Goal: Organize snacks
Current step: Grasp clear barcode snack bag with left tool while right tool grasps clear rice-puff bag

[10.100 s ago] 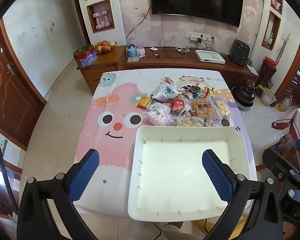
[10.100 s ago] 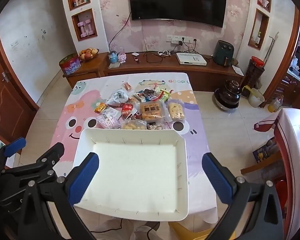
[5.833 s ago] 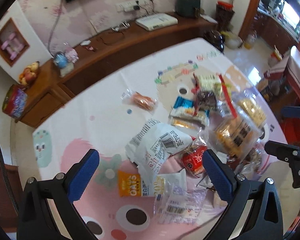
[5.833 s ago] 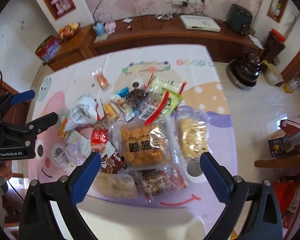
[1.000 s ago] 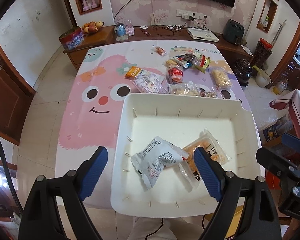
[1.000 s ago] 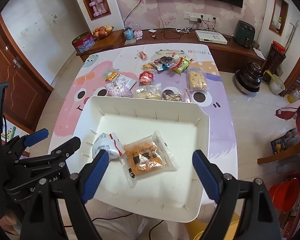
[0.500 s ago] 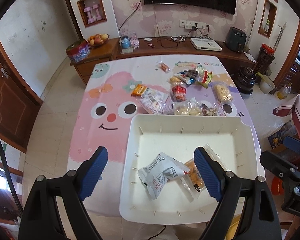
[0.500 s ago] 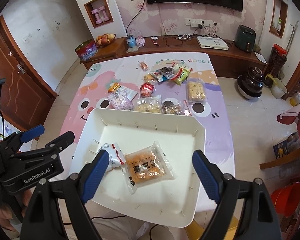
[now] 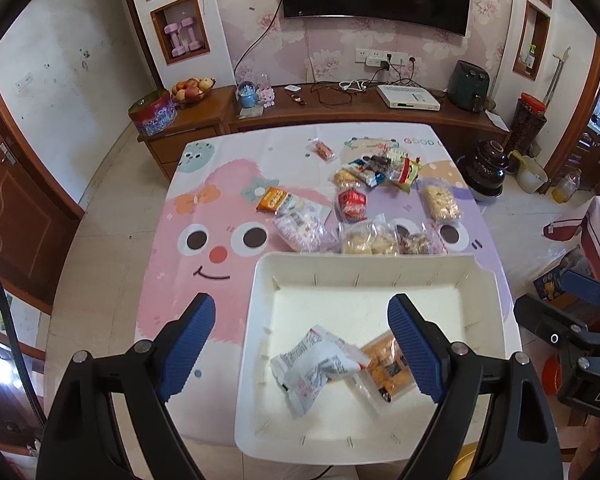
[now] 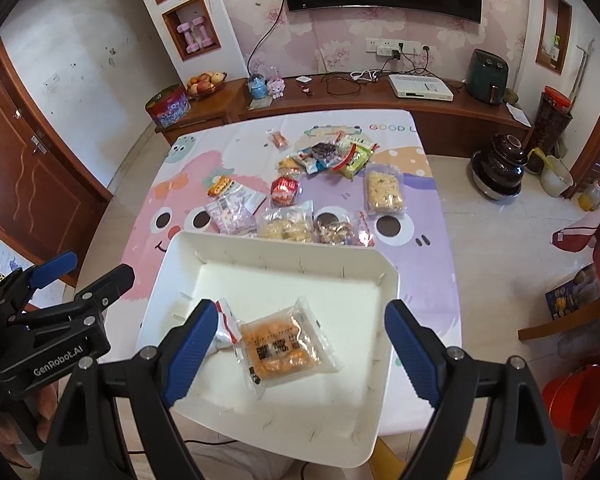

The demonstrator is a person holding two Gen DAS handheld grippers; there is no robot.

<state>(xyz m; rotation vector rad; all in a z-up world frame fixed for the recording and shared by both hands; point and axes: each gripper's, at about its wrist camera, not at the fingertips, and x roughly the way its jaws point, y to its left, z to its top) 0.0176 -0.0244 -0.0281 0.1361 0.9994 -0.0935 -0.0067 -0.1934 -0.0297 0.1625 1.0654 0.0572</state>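
A white tray [image 9: 260, 280] [image 10: 172, 264] sits at the table's near edge. In it lie a crumpled white snack bag [image 9: 316, 364] [image 10: 226, 330] and a clear pack of orange crackers [image 9: 384, 364] [image 10: 282, 346]. Several more snack packs [image 9: 356, 204] [image 10: 288, 192] lie scattered on the cartoon tablecloth beyond the tray. My left gripper [image 9: 304, 352] hangs open and empty above the tray's near left part. My right gripper [image 10: 296, 352] hangs open and empty above the cracker pack. Each gripper shows in the other's view, the left gripper [image 10: 60, 280] and the right gripper [image 9: 564, 312].
A pale yellow biscuit pack [image 10: 382, 192] and a red packet [image 10: 285, 191] lie among the loose snacks. A wooden sideboard [image 9: 340, 108] stands behind the table. A dark pot [image 10: 500, 168] stands on the floor at the right. A red bucket [image 10: 572, 396] is near the table corner.
Both grippers have pulled back and up from the tray over the last second, so the table and room look smaller. The two packs lie where they were in the tray.
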